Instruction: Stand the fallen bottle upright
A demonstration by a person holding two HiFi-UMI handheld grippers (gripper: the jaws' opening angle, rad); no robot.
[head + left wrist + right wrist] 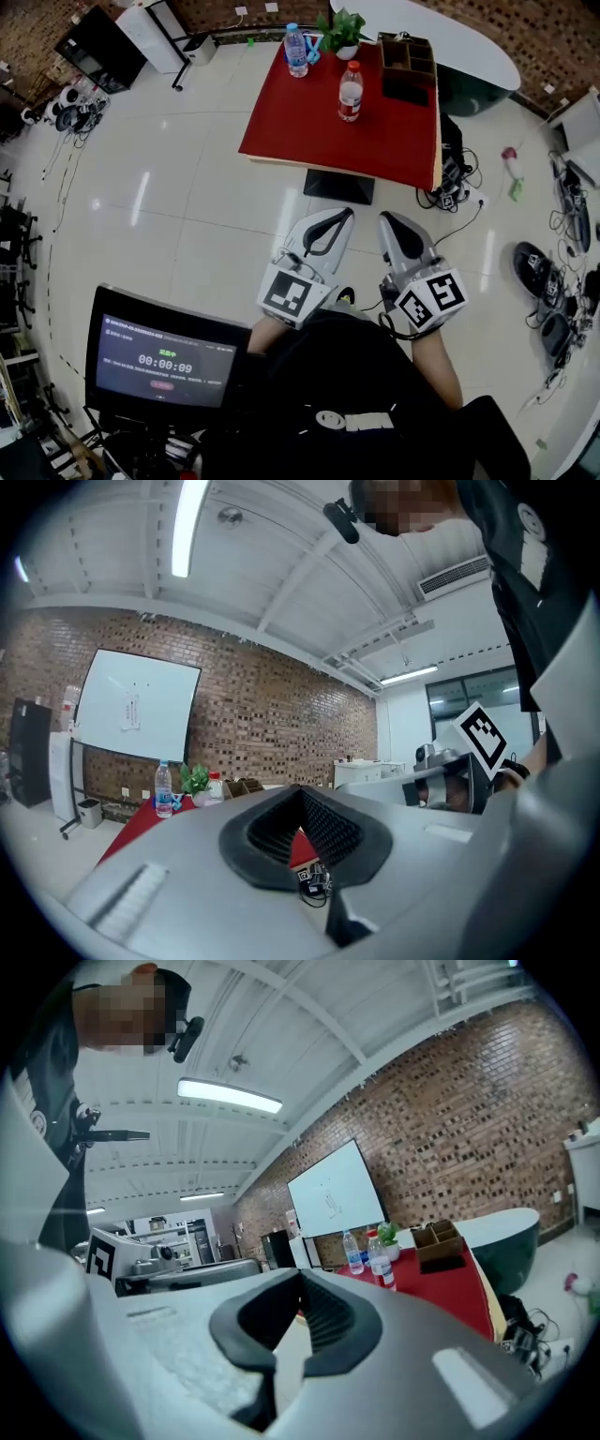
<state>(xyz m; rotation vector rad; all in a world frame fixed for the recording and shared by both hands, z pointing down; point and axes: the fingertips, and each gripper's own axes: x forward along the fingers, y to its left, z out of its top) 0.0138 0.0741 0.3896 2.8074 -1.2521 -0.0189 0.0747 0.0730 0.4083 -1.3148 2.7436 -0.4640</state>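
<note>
I see no fallen bottle: the red-label bottle [350,91] stands capped near the middle of the red table [309,131], and the blue-label bottle [296,49] stands capped at the far edge. Both look clear inside. How full they are I cannot tell.

Behind them sit a wooden box [407,56] with dark compartments, their contents too dim to read, and a potted plant [342,30].

My left claw [339,217] and right claw [389,225] are both closed and empty. I hold them level and close to my body, well apart from the table.

To do this well, I judge I should close in first and check both bottles. I would spread one claw's jaws before reaching. I would come in level at a bottle's body below the cap, clear of its neighbour so nothing tips.
</note>
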